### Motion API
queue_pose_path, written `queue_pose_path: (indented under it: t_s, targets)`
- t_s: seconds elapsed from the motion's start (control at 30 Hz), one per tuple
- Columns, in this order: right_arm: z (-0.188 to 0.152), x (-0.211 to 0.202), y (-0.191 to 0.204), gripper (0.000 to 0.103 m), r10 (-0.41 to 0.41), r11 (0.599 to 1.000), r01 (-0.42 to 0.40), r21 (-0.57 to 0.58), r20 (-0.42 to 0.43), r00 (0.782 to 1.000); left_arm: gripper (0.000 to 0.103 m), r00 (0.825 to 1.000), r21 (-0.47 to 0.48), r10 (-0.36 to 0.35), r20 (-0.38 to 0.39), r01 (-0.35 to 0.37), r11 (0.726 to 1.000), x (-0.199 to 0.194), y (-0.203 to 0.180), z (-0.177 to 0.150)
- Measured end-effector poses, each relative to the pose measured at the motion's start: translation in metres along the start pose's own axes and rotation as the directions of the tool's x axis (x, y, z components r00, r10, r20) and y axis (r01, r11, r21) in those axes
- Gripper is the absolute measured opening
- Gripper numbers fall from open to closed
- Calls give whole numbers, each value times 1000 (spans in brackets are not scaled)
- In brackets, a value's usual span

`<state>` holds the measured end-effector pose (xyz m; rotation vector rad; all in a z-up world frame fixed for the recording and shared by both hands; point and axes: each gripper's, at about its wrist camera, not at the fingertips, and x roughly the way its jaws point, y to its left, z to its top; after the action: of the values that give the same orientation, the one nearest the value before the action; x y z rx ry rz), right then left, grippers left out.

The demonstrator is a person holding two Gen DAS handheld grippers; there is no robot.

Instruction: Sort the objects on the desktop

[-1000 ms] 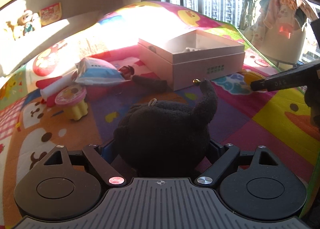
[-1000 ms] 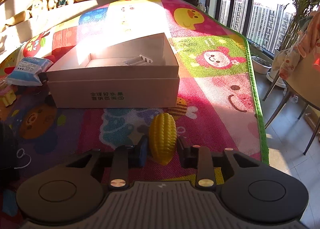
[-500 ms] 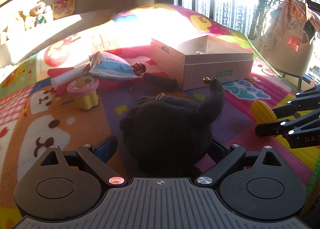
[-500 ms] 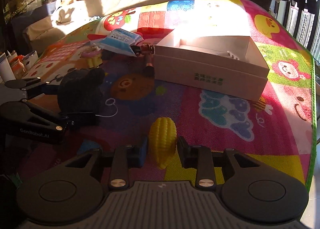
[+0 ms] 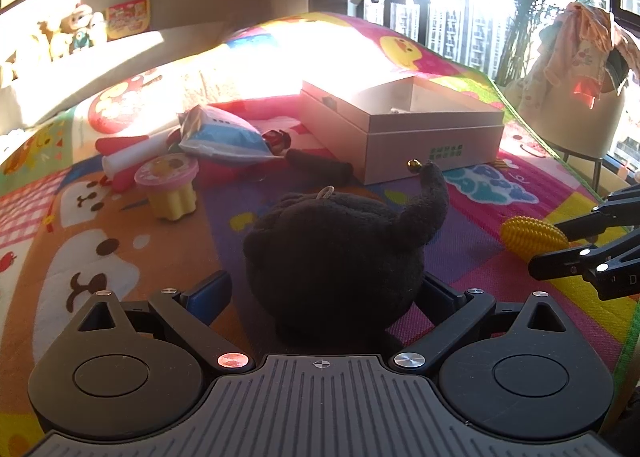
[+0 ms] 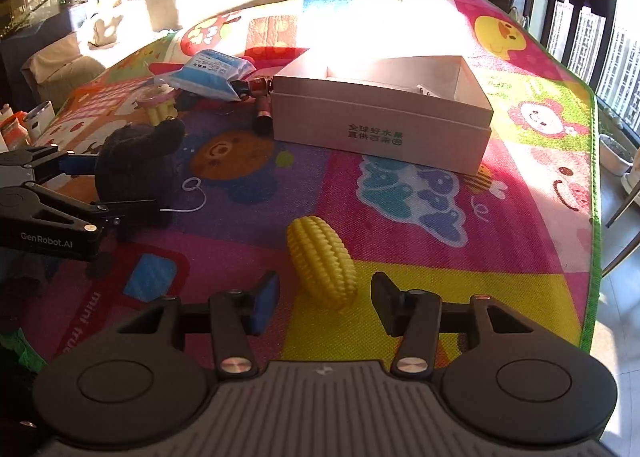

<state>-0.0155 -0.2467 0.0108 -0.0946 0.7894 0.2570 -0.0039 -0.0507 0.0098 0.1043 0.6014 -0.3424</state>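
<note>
Right gripper (image 6: 325,299): its jaws had just been opening and stood partly apart, both pads clear of the toy corn (image 6: 322,257); it held nothing.
Toy corn: it lay on the play mat (image 6: 520,281) just ahead of the right fingertips, its near end between them, its far end beyond. Its long axis ran roughly along the gripper's pointing line, tilted a little to that gripper's left at the far end.
Left gripper (image 5: 326,291): its jaws had just been opening and stood wide on either side of the black plush toy (image 5: 336,257). The blue left pad was visibly off the plush; the right pad was hidden behind it, so contact there could not be told. It looked like no grip.
Black plush toy: it sat on the mat directly ahead of the left gripper, filling the space between the fingers, its tail raised toward the far right.
Key relation: the open box (image 6: 384,113) lay well ahead of both tools, beyond the corn and slightly right of the right gripper's line. The right hand was the nearer one to the corn, the left to the plush.
Farther off: a yellow cup with a pink lid (image 5: 170,187) and a blue-and-white packet (image 5: 220,135) lay ahead-left of the left gripper, beside the box.
</note>
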Motion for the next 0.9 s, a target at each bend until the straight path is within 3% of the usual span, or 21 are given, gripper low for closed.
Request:
queue_pose_path:
  t_s: [0.23,0.37,0.67,0.8,0.9]
  targets:
    - [1,7,-7,53,-151,988,151,-35,6,989,101,1000,0,1,2,-1,1000,0,0,-1]
    - [-3,4,-12,55,-181,983,181,-37,13,983,101,1000,5,2,2,-2,1000,0,-1,-1]
    - [-4,1,-16,55,-146,989,146,4,39,989,101,1000,6,5,-7,-5,1000,1,-2,-1]
    - [5,11,-13,34,-105,994,105,13,11,994,101,1000,8,6,-6,-6,1000,1,-2,-1]
    - [12,13,-3,34,-26,1000,26,1,16,1000,101,1000,5,4,-10,-4,1000,2,-1,-1]
